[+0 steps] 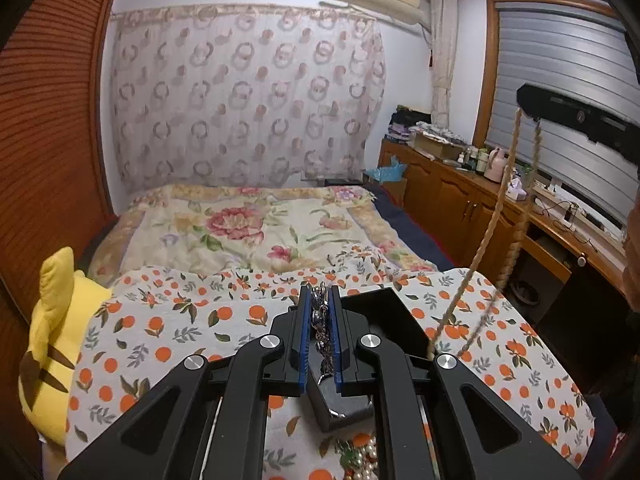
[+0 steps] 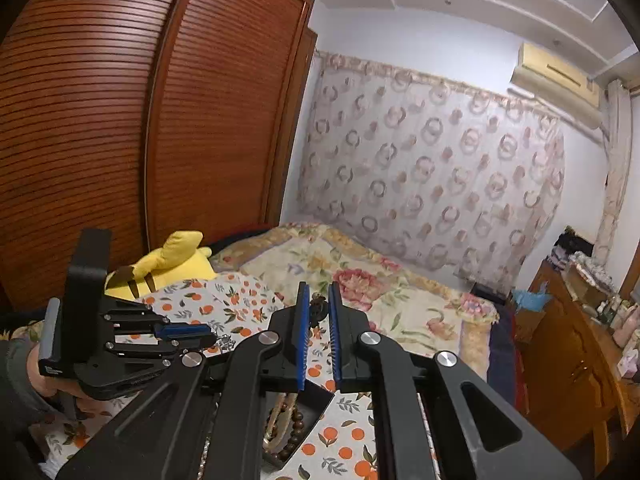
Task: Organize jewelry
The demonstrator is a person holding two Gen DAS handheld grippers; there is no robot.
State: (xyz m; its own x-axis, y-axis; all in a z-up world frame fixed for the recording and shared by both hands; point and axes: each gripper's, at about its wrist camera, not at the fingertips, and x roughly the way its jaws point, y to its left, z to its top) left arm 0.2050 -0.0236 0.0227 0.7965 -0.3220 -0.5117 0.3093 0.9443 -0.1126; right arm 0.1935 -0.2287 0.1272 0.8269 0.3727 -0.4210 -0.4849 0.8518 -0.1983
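Note:
My left gripper (image 1: 319, 294) is shut on a silver chain necklace (image 1: 320, 320), held above a black jewelry box (image 1: 384, 320) on the orange-print cloth (image 1: 160, 332); it also shows in the right wrist view (image 2: 216, 338). My right gripper (image 2: 319, 292) is shut on a wooden bead necklace (image 2: 319, 306) near its tips. That necklace hangs from the right gripper (image 1: 528, 116) in the left wrist view as a long beaded loop (image 1: 488, 232) reaching down to the box. A black tray (image 2: 296, 420) below holds more wooden beads (image 2: 290, 432).
Pearl and green jewelry (image 1: 360, 456) lies on the cloth near me. A yellow plush toy (image 1: 52, 320) sits at the left. The floral bed (image 1: 260, 228) stretches ahead. Wooden cabinets (image 1: 460, 200) stand at the right, a wardrobe (image 2: 120, 120) at the left.

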